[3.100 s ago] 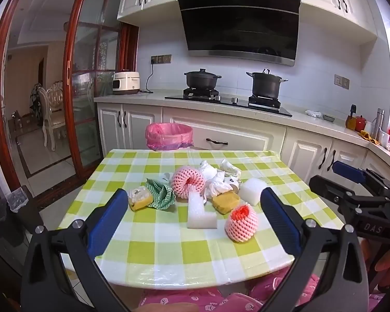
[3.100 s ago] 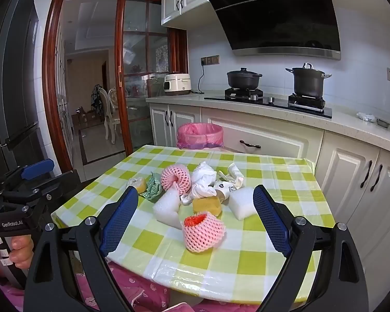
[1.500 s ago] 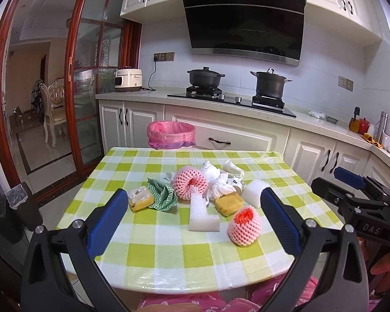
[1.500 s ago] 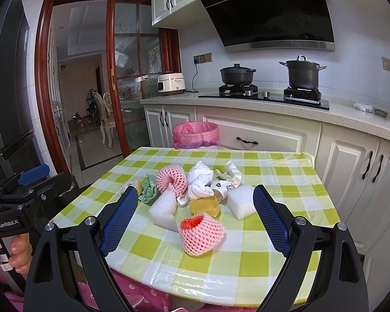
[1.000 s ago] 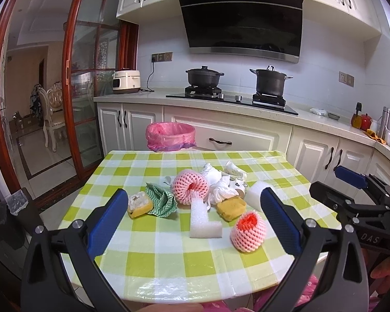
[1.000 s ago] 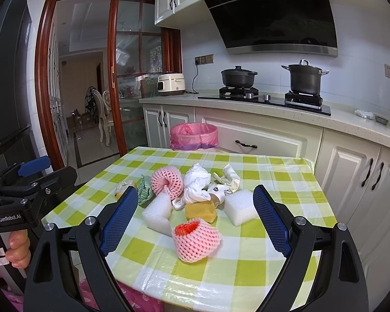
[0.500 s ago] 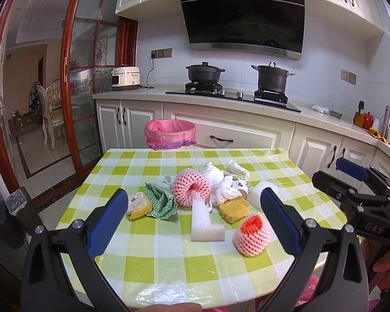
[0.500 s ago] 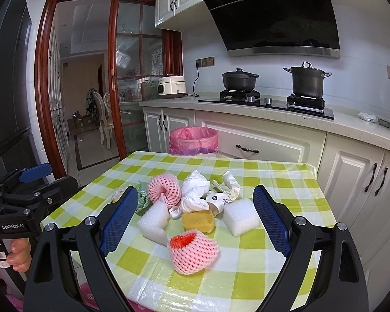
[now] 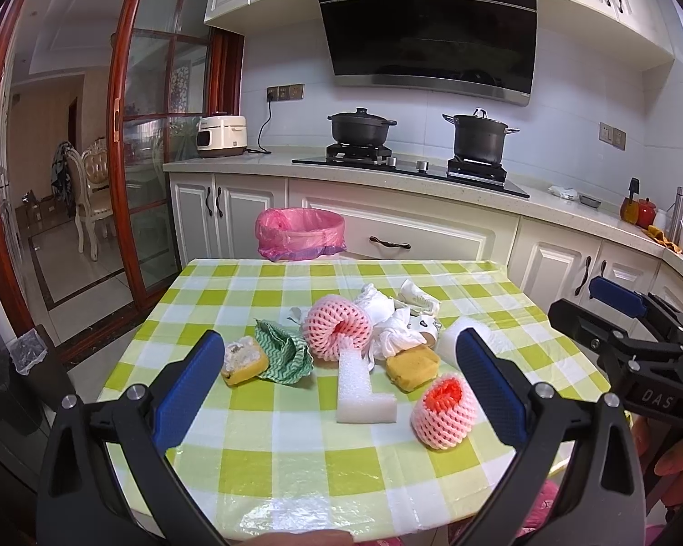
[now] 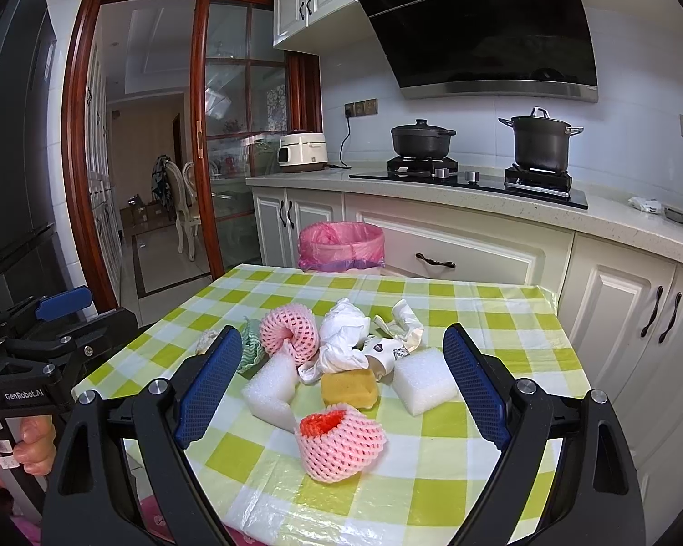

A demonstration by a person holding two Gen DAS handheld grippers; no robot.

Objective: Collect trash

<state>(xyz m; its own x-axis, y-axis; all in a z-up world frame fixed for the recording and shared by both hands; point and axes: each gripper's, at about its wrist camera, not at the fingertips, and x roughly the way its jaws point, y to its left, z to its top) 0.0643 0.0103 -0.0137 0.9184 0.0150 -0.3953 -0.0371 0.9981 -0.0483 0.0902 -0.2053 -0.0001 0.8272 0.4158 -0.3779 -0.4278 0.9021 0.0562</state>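
A pile of trash lies on the green checked table: two pink foam nets, an L-shaped white foam piece, a white foam block, two yellow sponges, a green cloth and crumpled white paper. The bin with a pink bag stands beyond the table's far edge. My left gripper is open and empty, above the near edge. My right gripper is open and empty, before the near net.
White cabinets and a counter with a hob, two black pots and a rice cooker run behind the table. A glass sliding door stands at the left. Each gripper shows at the other view's edge.
Both grippers have drifted slightly toward the table and stay open. The trash has not moved.
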